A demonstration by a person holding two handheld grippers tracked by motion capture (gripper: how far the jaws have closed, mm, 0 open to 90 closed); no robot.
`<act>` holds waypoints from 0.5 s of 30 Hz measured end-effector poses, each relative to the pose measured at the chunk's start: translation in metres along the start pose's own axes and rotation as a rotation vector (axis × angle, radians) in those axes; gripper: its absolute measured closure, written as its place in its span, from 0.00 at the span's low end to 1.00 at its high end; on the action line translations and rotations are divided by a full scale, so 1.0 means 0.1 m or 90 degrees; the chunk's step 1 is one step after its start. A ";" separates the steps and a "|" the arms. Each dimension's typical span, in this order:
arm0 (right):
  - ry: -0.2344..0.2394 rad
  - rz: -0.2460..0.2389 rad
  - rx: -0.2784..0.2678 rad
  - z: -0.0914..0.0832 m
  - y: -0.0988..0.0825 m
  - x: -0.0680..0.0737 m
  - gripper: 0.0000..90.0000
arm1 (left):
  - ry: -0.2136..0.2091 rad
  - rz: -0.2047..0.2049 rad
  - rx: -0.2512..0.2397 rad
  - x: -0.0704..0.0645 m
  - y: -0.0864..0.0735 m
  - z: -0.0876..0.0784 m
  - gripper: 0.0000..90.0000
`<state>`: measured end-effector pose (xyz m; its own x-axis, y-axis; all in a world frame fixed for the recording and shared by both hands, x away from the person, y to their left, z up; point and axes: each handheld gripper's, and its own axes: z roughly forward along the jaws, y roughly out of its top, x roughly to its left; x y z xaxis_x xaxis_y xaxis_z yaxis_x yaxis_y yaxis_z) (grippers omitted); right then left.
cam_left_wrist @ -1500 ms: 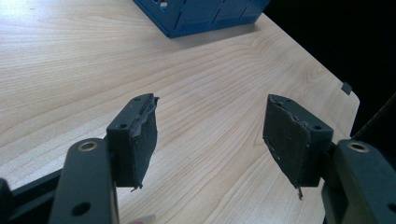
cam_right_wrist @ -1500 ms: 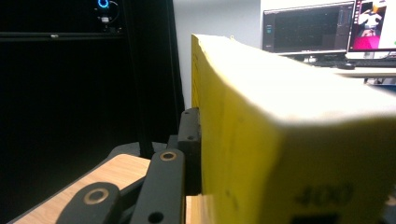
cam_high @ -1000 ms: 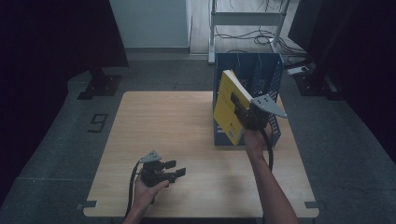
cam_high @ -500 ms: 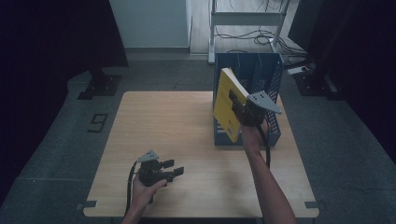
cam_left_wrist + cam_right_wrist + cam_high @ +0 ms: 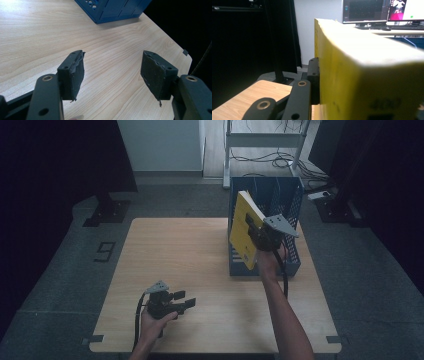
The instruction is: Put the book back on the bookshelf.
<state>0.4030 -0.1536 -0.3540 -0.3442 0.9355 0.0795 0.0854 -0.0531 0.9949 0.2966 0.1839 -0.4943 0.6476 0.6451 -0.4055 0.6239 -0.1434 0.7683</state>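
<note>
- Yellow book [image 5: 243, 231], thick and tilted, is clamped in the right gripper [image 5: 260, 236]; in the right gripper view one black jaw presses flat against its cover [image 5: 372, 75].
- Blue slotted file rack [image 5: 290, 200] stands just behind and partly under the held book, at the table's far right part; the book's lower end hangs over the rack's front, and whether it touches the rack cannot be told.
- Wooden table [image 5: 190, 255] lies below both grippers.
- Left gripper [image 5: 184, 301] rests low over the table's near edge, well apart from the book and rack, with its cable trailing back past the hand.
- Its pads [image 5: 75, 72] stand apart with bare wood between them, gripping nothing.
- From the left gripper view, a corner of the rack [image 5: 117, 11] lies ahead, beyond the jaws.
</note>
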 end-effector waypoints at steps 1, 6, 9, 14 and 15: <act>-0.002 0.000 0.001 0.01 0.00 0.00 0.82 | 0.000 0.000 0.001 0.00 0.00 0.00 0.39; -0.009 0.000 0.003 0.05 0.00 -0.02 0.82 | 0.001 -0.003 0.001 0.02 0.00 0.00 0.39; -0.014 -0.001 0.004 0.07 0.01 -0.02 0.82 | -0.002 -0.004 0.000 0.02 0.00 0.00 0.39; -0.017 -0.007 0.006 0.11 0.02 -0.02 0.82 | -0.001 -0.005 -0.001 0.02 0.00 -0.01 0.40; -0.017 -0.007 0.006 0.11 0.02 -0.01 0.82 | -0.001 -0.005 0.000 0.02 0.00 -0.01 0.40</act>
<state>0.4141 -0.1512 -0.3532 -0.3203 0.9450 0.0662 0.0905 -0.0390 0.9951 0.2976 0.1858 -0.4951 0.6440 0.6448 -0.4118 0.6281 -0.1383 0.7657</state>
